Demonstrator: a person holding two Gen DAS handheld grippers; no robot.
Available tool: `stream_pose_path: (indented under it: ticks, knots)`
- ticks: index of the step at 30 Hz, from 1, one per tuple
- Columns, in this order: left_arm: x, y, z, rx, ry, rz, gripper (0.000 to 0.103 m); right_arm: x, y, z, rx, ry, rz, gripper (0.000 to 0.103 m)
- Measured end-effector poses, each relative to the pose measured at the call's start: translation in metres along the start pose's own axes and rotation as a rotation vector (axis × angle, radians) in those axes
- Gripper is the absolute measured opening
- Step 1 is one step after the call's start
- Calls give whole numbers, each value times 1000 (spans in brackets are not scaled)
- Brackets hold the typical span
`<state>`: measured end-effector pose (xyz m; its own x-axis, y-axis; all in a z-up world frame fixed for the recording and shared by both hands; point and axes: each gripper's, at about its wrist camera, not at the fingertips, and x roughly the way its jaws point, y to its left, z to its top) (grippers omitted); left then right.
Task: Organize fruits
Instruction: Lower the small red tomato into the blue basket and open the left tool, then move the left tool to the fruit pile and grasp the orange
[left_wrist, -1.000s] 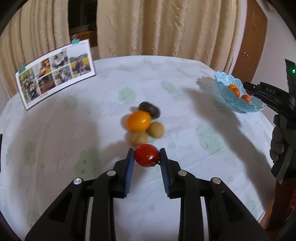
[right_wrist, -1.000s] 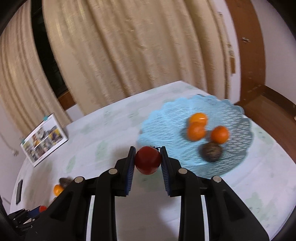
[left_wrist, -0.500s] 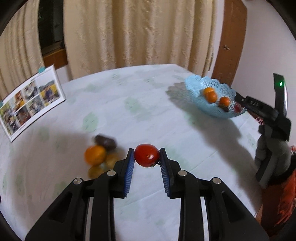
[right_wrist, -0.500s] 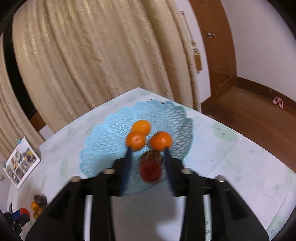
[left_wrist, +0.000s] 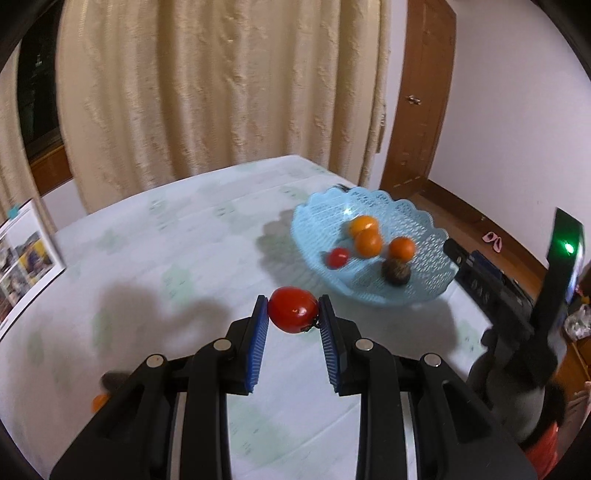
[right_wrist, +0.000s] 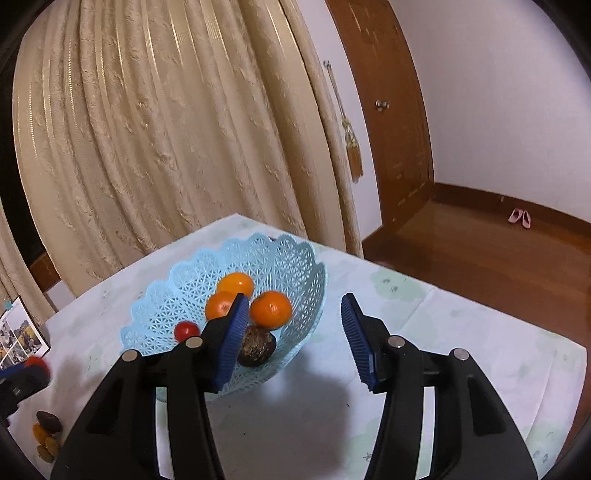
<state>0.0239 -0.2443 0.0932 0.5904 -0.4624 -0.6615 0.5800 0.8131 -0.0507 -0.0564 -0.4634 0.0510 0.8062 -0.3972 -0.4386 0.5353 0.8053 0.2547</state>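
Holding: glossy round tomato (left_wrist: 293, 310), stem end lower right, clamped by left gripper (left_wrist: 291, 314)
Right gripper (right_wrist: 293, 332): jaws just opened, empty, beside lattice basket (right_wrist: 177, 280)

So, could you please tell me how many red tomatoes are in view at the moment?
2. One red tomato is clamped in the left gripper, short of the blue basket. The other tomato lies inside the basket, left of the oranges. None seem hidden.

Both tools look the same up close: the left tongs (left_wrist: 293, 330) are matte black plastic arms with slotted cut-outs, silver round screw heads at the joints, and ribbed blue pads (left_wrist: 258, 339) lining the inner faces. The right tongs (right_wrist: 291, 339) match, and from the left view their black body carries a glowing green light and white lettering.
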Motion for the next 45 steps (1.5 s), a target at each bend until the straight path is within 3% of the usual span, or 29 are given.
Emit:
stream_pose_path:
  ticks: [12, 14, 15, 16, 17, 23, 25, 31, 45]
  knots:
    - [64, -49, 24, 42, 61, -117, 28, -2, -7, 3, 41, -20, -34, 54]
    - [66, -50, 23, 41, 66, -121, 30, -1, -6, 3, 41, -18, -33, 54]
    - [67, -50, 23, 39, 67, -123, 35, -1, -6, 3, 41, -19, -32, 55]
    - [66, -49, 23, 37, 62, -116, 48, -2, -7, 3, 43, -21, -32, 56]
    - [66, -48, 23, 37, 56, -110, 54, -2, -7, 3, 44, -22, -32, 56]
    - [55, -31, 25, 14, 27, -74, 72, -3, -8, 3, 54, -34, -37, 61]
    - [47, -23, 26, 9, 10, -53, 82, -4, -10, 4, 59, -44, -39, 64]
    - [19, 9, 25, -23, -41, 16, 86, -6, -10, 4, 60, -55, -48, 64]
    - [-39, 111, -7, -160, -54, 191, 86, -8, 0, 3, 16, -69, -82, 65]
